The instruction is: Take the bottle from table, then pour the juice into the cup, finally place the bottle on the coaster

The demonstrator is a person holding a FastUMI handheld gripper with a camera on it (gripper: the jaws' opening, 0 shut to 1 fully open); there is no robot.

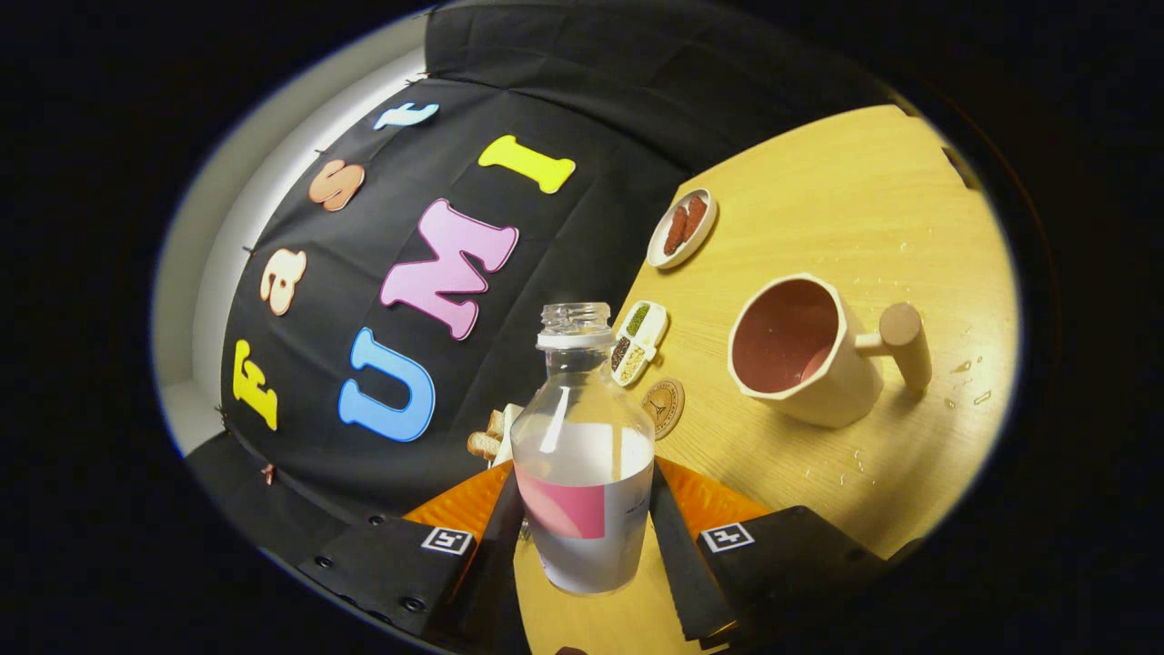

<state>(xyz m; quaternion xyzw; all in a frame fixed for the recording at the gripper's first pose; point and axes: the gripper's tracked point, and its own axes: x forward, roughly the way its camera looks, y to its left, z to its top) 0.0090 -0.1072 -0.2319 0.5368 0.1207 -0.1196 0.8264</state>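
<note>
A clear uncapped bottle with a pink and white label stands between my two fingers, and my gripper is shut on it at its lower half. White liquid fills roughly its lower half. The whole view is tilted, with the bottle held above the wooden table. Beyond the fingers to the right stands a cream cup with a dark red inside and a round wooden handle. A round brown coaster lies on the table just past the bottle, between it and the cup.
A small white compartment dish of seeds sits behind the coaster. Farther back is an oval plate with two brown pieces. Some bread-like pieces lie left of the bottle. Droplets speckle the table near the cup handle.
</note>
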